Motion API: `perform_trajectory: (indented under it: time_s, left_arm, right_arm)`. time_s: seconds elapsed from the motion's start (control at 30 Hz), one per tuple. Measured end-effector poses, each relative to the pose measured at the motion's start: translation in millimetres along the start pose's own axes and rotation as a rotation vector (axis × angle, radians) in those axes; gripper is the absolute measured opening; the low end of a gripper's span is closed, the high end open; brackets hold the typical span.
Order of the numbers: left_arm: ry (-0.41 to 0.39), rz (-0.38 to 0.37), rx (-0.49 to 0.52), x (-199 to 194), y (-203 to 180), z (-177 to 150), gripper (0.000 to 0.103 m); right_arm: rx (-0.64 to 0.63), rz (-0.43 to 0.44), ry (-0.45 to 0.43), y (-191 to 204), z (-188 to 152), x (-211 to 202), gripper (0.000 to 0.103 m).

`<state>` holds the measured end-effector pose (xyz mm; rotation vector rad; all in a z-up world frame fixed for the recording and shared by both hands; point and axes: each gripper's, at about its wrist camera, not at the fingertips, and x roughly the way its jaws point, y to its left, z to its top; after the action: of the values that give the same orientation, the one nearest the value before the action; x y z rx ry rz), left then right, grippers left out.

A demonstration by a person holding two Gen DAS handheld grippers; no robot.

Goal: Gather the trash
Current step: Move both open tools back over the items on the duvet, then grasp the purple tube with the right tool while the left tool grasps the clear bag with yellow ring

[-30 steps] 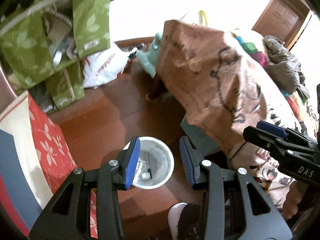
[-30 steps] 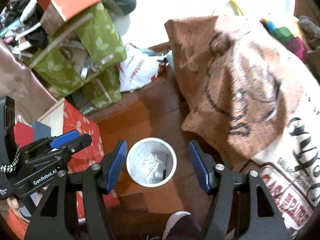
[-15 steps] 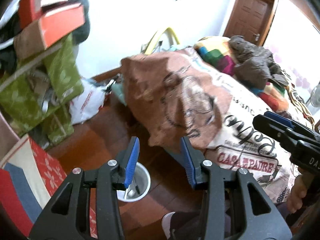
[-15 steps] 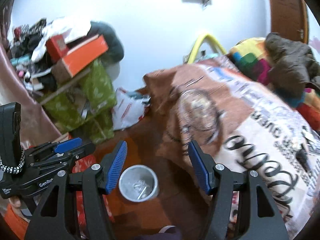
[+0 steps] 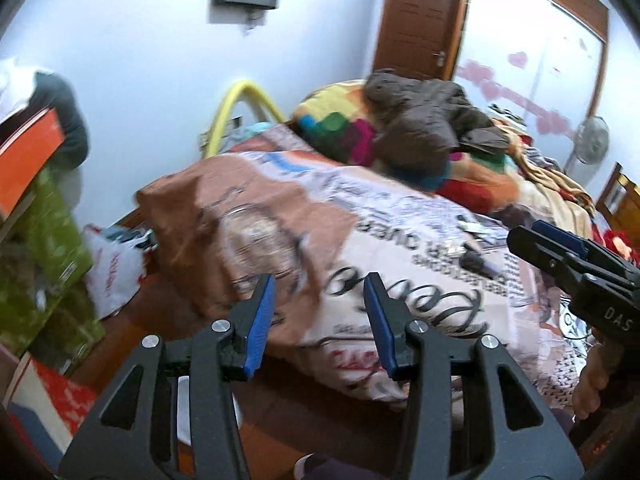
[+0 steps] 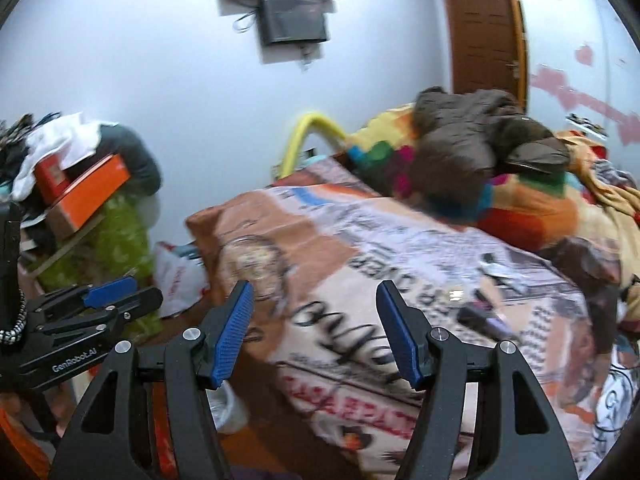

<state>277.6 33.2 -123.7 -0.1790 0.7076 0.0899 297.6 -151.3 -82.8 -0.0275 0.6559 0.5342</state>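
Both cameras have swung up from the bin to the bed since a second ago; the drop looks finished and the next piece of trash is being sought.

Left wrist view: the left tongs (image 5: pixel 319 304) gape wide, holding nothing. The bin (image 5: pixel 184 408) is only a white sliver behind the left finger. The right tongs (image 5: pixel 560 252) enter at the right edge, side-on.

Right wrist view: the right tongs (image 6: pixel 315 310) are wide apart and empty. The bin (image 6: pixel 232 406) sits on the floor below the bed (image 6: pixel 360 280). Small dark items (image 6: pixel 486 322), likely trash though blurred, lie on the bedspread to the right, clearer here. The left tongs (image 6: pixel 116 300) show at left.
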Motion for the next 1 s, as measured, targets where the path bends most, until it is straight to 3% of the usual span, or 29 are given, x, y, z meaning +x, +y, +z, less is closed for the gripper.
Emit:
perform_trajectory:
  time_s: [0.2, 0.5, 0.8, 1.0]
  left_arm:
    - [0.033, -0.077, 0.034, 34.4, -51.3, 9.0, 0.047]
    - [0.119, -0.155, 0.111, 96.6, -113.3, 4.6, 0.047]
    - [0.258, -0.184, 0.168, 166.6, -141.5, -17.7, 0.047]
    - [0.295, -0.195, 0.212, 197.3, -153.5, -20.3, 0.047]
  right_arm:
    - [0.057, -0.072, 0.002, -50.5, -6.2, -3.0, 0.060]
    - [0.085, -0.163, 0.097, -123.4, -33.7, 15.4, 0.060]
    - [0.109, -0.122, 0.218, -172.6, -54.0, 61.8, 0.060]
    - [0.082, -0.076, 0.269, -180.3, -47.1, 102.0, 0.060]
